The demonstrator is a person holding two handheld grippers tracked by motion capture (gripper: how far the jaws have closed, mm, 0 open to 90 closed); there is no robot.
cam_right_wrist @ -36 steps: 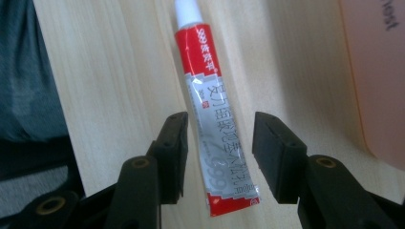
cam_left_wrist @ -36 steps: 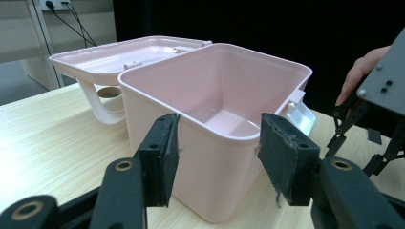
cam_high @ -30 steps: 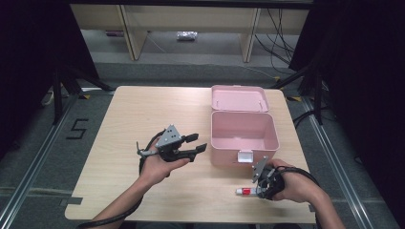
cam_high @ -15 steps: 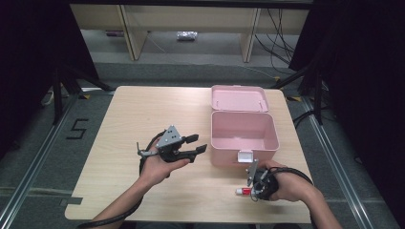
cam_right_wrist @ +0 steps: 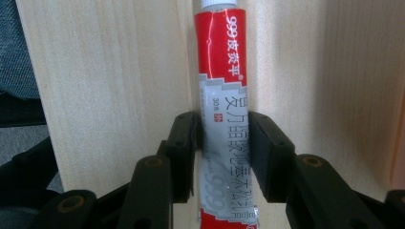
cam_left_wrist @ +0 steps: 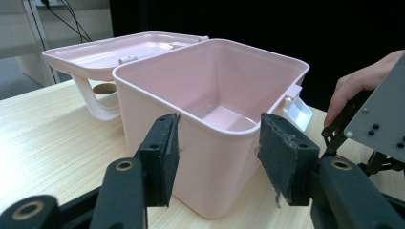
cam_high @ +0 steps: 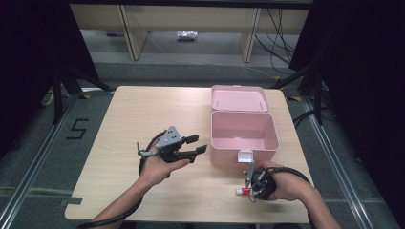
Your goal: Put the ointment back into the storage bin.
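Observation:
A red and white ointment tube [cam_right_wrist: 222,71] lies flat on the wooden table, near its front edge and just in front of the pink box. My right gripper [cam_right_wrist: 222,126] points down at it. Its jaws have just been closing, and both pads now touch the tube's sides. From above, the tube's [cam_high: 240,192] white cap and red end stick out to the left of the right gripper [cam_high: 248,190]. My left gripper [cam_high: 197,144] hovers open and empty left of the open pink box [cam_high: 239,155]. In the left gripper view the open left gripper [cam_left_wrist: 217,143] frames the box's [cam_left_wrist: 157,62] near corner.
The box's lid [cam_high: 239,98] lies folded back behind it, and a white latch [cam_high: 245,156] hangs on the front wall. The wooden table [cam_high: 143,114] ends close in front of the right hand. Shelving and cables stand beyond the far edge.
The right hand has shifted slightly left and down over the tube, and its jaws have come in around it. The left hand and the box have not moved.

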